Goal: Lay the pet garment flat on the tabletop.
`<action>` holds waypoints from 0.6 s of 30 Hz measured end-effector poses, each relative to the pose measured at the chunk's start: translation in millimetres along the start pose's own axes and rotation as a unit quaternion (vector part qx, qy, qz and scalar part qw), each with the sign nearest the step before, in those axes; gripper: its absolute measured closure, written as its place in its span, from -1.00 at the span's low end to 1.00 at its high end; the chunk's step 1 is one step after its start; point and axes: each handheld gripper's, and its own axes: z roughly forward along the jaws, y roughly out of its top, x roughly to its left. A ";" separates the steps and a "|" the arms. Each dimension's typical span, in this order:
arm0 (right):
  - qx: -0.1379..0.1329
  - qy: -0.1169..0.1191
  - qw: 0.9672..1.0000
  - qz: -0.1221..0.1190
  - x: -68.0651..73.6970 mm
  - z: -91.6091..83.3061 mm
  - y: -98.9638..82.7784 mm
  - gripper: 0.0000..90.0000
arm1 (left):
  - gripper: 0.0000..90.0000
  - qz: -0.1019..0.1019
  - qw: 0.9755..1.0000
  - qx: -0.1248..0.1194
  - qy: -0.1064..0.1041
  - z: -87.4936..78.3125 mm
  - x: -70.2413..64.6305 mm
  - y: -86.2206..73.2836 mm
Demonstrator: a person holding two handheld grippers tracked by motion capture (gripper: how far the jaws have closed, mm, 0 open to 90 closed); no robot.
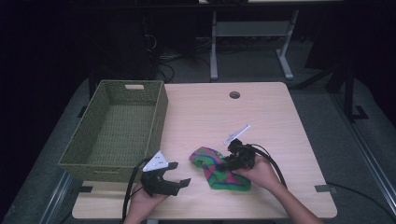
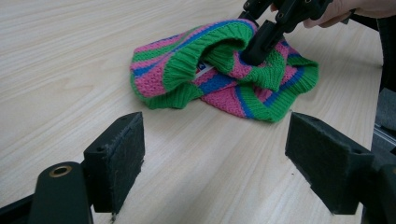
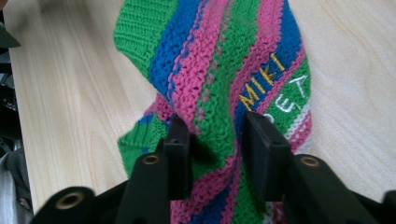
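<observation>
A knitted garment (image 1: 219, 170) striped in green, pink and blue lies crumpled near the front of the wooden table (image 1: 266, 112). My right gripper (image 1: 229, 161) points down into it from the right. In the right gripper view a raised fold of the knit (image 3: 210, 70) stands between the jaws of the right gripper (image 3: 215, 140), with a dark gap beside the left pad, so the jaws are open around it. My left gripper (image 1: 181, 173) rests wide open left of the garment. In its own view the left gripper (image 2: 215, 154) has nothing between its jaws, and the garment (image 2: 224, 70) lies just ahead.
An olive woven basket (image 1: 159, 116) with nothing in it sits at the table's left side, behind the left gripper. A round cable hole (image 1: 234, 94) is at the back of the table. Bare wood stretches behind and right of the garment.
</observation>
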 end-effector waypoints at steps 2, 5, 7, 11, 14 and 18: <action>0.002 0.008 1.000 -0.011 -0.8 0.8 0.1 0.25 | -0.56 0.002 1.000 0.001 0.000 -0.5 -0.7 -0.1; 0.003 0.013 1.000 -0.011 0.7 -0.7 0.0 0.13 | -0.56 -0.001 1.000 -0.002 0.000 -0.9 0.1 -0.2; 0.001 0.016 1.000 -0.020 4.1 -4.1 0.1 0.03 | -0.56 -0.002 1.000 -0.003 0.000 -1.2 0.9 -0.1; -0.005 0.012 0.999 -0.041 11.6 -13.2 1.3 -0.06 | -0.56 -0.001 1.000 -0.003 0.000 -0.9 0.5 0.4; -0.013 0.004 0.998 -0.066 20.6 -25.4 2.8 -0.07 | -0.56 0.000 1.000 -0.002 -0.001 -0.4 -0.3 0.2; -0.024 -0.008 0.995 -0.093 27.6 -33.5 4.2 -0.04 | -0.56 0.001 1.000 -0.005 0.000 -0.9 0.3 0.4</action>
